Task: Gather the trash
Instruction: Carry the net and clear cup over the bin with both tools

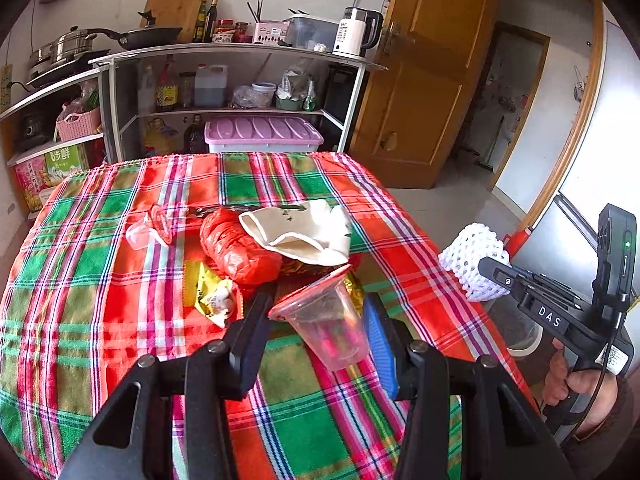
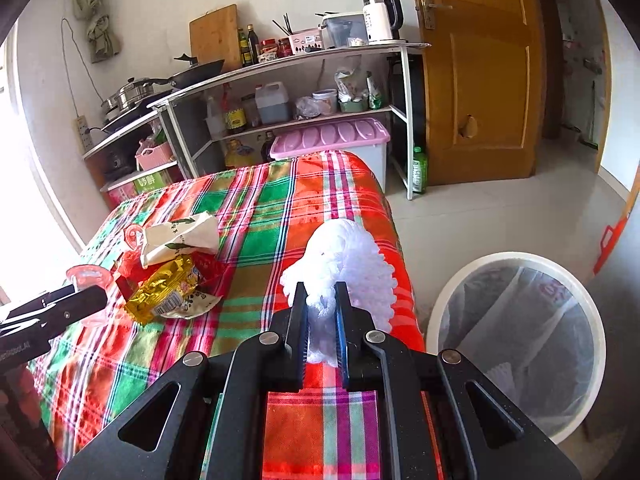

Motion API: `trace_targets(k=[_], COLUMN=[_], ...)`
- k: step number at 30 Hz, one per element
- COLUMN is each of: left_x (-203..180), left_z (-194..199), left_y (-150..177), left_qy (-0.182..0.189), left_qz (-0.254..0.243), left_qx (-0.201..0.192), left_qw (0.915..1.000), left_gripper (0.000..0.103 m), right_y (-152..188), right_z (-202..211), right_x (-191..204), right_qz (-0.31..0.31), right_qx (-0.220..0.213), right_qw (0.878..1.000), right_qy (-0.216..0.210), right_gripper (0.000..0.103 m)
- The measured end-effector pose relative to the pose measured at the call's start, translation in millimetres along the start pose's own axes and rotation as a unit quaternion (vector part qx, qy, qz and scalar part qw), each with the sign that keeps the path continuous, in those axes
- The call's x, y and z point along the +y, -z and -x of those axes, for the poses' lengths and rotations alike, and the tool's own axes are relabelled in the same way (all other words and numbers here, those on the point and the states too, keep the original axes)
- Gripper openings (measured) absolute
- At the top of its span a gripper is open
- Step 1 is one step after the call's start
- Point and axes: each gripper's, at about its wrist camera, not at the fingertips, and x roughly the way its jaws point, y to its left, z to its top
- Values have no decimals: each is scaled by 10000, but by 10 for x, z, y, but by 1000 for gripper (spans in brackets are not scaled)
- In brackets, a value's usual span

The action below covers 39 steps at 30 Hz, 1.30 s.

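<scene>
My left gripper [image 1: 316,316] is shut on a clear plastic cup [image 1: 328,324] with a red rim, held tilted just above the plaid tablecloth [image 1: 120,320]. Beyond it lie a red plastic bag [image 1: 236,248], a white paper packet [image 1: 300,228], a yellow wrapper [image 1: 212,296] and a small clear cup with a red lid [image 1: 148,228]. My right gripper [image 2: 322,300] is shut on a white foam fruit net [image 2: 344,264], over the table's right edge. The net [image 1: 472,256] and right gripper [image 1: 494,276] also show at the right of the left wrist view. A gold wrapper [image 2: 164,288] lies to the left.
A white-rimmed bin [image 2: 516,344] with a clear liner stands on the floor, right of the table. Behind the table is a metal shelf rack [image 1: 240,56] with pans, bottles and a kettle, and a lilac-lidded box [image 1: 260,132]. A wooden door [image 1: 424,80] stands ajar.
</scene>
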Motion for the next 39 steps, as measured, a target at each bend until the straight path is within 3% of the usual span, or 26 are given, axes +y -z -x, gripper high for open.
trace_targets(k=[10,23,29,39], left_x=[-601,-1553,-1898,-2272], left_z=[-174,-536,-694,-1058], left_y=[-117,-197,-157,-77], left_qy=[439,870,868,1091], left_qz=[-504,-1281,-1569,-1743], left_qx=[38,252,334,732], left_qw=[9978,9876,9832,9759], left_gripper=[49,49,49,49], right_y=[61,197,310,468], right_z=[387,801,830,533], right_x=[-397,-1151,-1467,-1773], right_qz=[-270,-722,-901,-1055], right_qx=[-241,-347,-194,312], right_qw=[9987,9906,9864,9829], right_qy=[363,1112,1363,1479], right_gripper=[12,12,12,12])
